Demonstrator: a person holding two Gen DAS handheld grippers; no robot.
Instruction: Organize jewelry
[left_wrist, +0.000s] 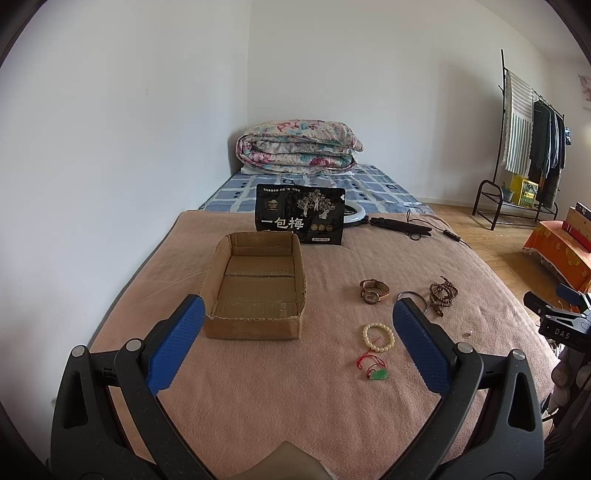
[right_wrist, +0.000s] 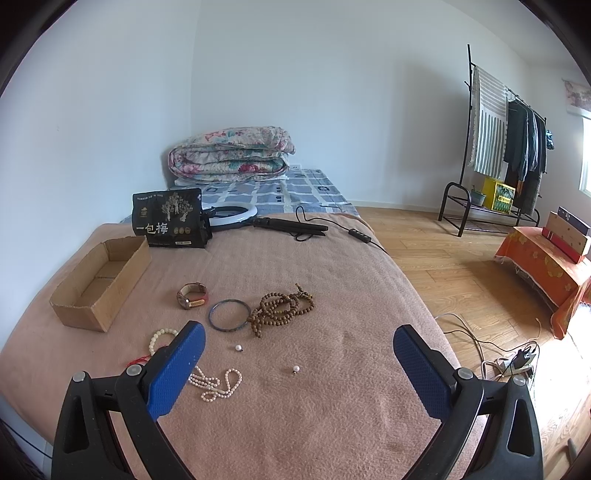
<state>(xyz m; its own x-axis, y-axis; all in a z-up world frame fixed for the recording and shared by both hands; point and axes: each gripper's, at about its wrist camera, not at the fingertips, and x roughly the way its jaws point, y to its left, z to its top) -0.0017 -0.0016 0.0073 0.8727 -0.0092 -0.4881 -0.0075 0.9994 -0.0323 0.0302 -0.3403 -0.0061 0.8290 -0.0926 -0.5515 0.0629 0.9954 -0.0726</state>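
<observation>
So there's a bed covered with a pinkish-tan blanket (right_wrist: 314, 424), and all the jewelry is just lying loose on it. Far end has a folded floral quilt (left_wrist: 297, 147). A black snack bag (left_wrist: 300, 215) stands upright just behind the shallow cardboard box (left_wrist: 255, 288), which has nothing in it. A white ring light (right_wrist: 236, 214) lies behind the bag.

Both grippers hover over the near part of the blanket. Left gripper (left_wrist: 297, 317) has its blue fingers spread wide, nothing between them. Right gripper (right_wrist: 299, 345) is the same deal, fully released and holding nothing.

Jewelry, all to the right of the box and apart from it:
- brown wooden bead string (right_wrist: 280, 308), piled up in loops
- pearl necklace (right_wrist: 218, 384), near the right gripper's left finger
- thin dark bangle (right_wrist: 228, 314), touching the wooden beads
- wristwatch (right_wrist: 192, 295) with a brown strap, on its side, just beyond the bangle
- cream bead bracelet (left_wrist: 378, 335)
- green pendant on a red cord (left_wrist: 376, 371), just nearer than the cream bracelet
- two loose pearl earrings, one (right_wrist: 238, 347) near the bangle, the other (right_wrist: 296, 368) well out between the right gripper's fingers
</observation>
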